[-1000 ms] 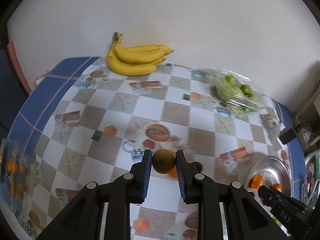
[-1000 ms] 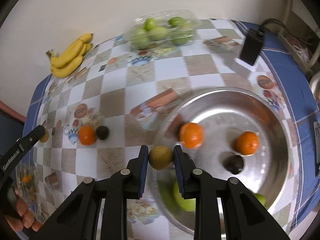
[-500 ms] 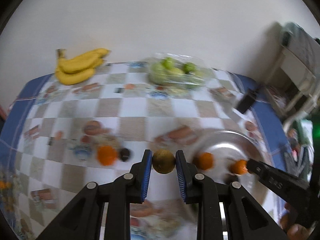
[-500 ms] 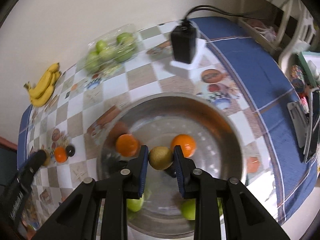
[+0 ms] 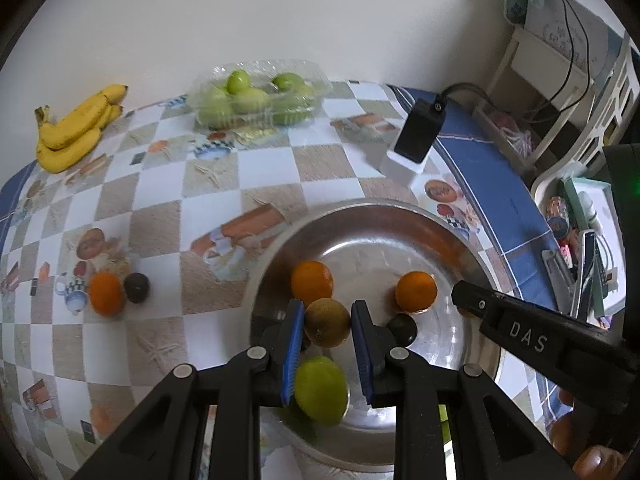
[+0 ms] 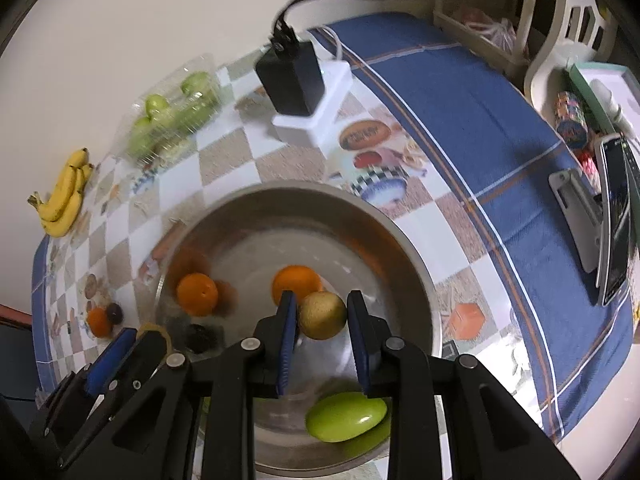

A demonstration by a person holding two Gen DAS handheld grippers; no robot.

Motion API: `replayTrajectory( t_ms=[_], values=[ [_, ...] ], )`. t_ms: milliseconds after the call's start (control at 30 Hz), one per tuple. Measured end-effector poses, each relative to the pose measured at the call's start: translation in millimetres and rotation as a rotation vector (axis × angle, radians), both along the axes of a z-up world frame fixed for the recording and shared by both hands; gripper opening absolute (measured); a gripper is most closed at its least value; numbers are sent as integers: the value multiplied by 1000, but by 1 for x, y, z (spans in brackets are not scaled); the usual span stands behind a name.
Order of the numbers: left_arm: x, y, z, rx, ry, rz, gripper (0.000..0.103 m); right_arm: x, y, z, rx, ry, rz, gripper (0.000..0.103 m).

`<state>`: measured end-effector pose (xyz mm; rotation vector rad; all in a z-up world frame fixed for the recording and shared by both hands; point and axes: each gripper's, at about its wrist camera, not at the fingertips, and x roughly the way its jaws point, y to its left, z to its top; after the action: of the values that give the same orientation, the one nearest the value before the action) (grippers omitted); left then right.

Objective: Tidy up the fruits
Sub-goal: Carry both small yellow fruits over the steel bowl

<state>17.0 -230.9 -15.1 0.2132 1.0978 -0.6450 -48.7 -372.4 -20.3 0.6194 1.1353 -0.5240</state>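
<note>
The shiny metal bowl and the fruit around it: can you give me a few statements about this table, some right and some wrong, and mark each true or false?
1. Each claw is shut on a round brownish-yellow fruit: left claw on one brownish-yellow fruit, right claw on the other. True.
2. The round metal bowl is empty. False: it holds two oranges, a green fruit and a small dark fruit.
3. The bunch of yellow bananas lies in the bowl. False: it lies on the checked tablecloth near the wall.
4. An orange and a dark fruit sit together on the cloth outside the bowl. True.
5. The green fruits by the wall sit in a clear plastic box. True.
</note>
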Motion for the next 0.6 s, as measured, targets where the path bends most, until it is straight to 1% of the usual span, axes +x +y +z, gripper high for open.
replayTrajectory(
  t_ms=[267, 500, 600],
  values=[
    [-3, -15, -22, 47, 26, -23, 26, 0, 4, -16, 25, 54, 27, 27],
    [-3, -19, -37, 81, 52, -17, 26, 2, 6, -25, 38, 83, 42, 27],
    [-4, -20, -40, 96, 48, -15, 26, 3, 6, -26, 40, 88, 43, 27]
  ],
)
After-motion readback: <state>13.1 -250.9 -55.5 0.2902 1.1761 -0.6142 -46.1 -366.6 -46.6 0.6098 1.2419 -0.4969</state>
